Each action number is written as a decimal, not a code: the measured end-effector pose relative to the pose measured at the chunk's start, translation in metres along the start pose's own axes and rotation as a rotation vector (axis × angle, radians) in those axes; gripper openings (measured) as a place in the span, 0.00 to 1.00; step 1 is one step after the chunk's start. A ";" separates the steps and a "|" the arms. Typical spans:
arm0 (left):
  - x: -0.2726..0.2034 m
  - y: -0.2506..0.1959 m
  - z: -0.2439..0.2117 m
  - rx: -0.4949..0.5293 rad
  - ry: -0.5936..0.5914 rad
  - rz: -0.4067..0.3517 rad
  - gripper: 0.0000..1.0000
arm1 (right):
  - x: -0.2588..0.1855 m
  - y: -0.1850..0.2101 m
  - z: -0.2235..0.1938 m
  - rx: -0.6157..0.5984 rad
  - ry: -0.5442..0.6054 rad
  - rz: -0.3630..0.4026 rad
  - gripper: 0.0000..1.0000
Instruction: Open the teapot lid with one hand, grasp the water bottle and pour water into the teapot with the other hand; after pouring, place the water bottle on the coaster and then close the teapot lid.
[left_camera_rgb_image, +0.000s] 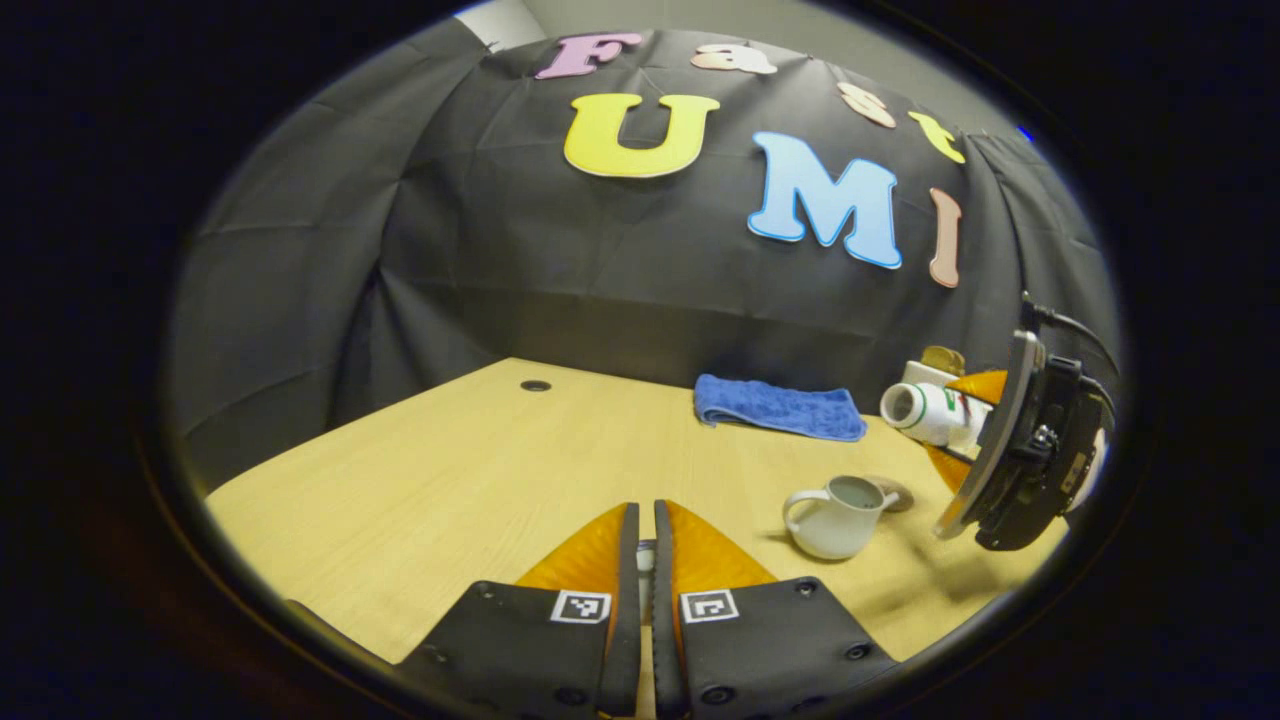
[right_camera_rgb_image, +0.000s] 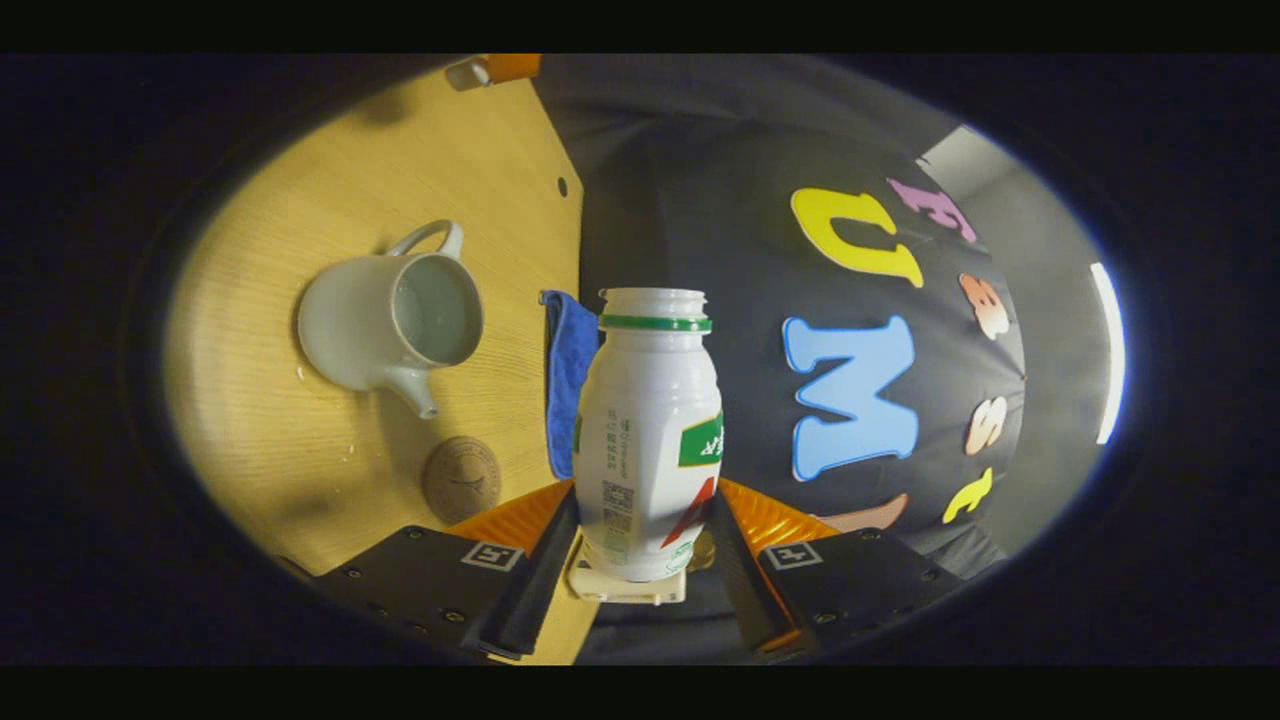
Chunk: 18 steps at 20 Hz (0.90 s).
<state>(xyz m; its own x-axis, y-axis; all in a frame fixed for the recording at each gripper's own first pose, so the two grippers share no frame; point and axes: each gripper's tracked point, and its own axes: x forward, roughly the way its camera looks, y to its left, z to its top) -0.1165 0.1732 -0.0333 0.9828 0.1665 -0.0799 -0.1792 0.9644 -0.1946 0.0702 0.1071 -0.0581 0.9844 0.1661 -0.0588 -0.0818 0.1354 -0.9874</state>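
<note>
Wooden table (right_camera_rgb_image: 260, 430): bottle (right_camera_rgb_image: 648, 440) clamped in right gripper (right_camera_rgb_image: 640, 545).

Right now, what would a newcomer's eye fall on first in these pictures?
First, the white bottle, uncapped and held sideways between the right gripper's fingers. Next, the white teapot on the wooden table, lid off, with the round coaster beside its spout and a blue cloth behind.
</note>
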 end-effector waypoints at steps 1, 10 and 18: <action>0.000 -0.003 0.003 0.005 -0.003 -0.005 0.12 | -0.002 0.006 -0.001 0.071 0.005 0.029 0.72; 0.011 -0.053 0.033 0.069 -0.062 -0.085 0.12 | -0.018 0.014 -0.005 0.657 0.025 0.176 0.73; 0.046 -0.113 0.048 0.122 -0.087 -0.179 0.08 | -0.030 0.011 -0.032 0.981 0.043 0.224 0.73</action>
<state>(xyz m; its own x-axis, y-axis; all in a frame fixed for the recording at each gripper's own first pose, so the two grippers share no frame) -0.0492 0.0814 0.0322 0.9995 0.0023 0.0307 0.0001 0.9970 -0.0777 0.0447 0.0720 -0.0723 0.9336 0.2540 -0.2527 -0.3395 0.8526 -0.3972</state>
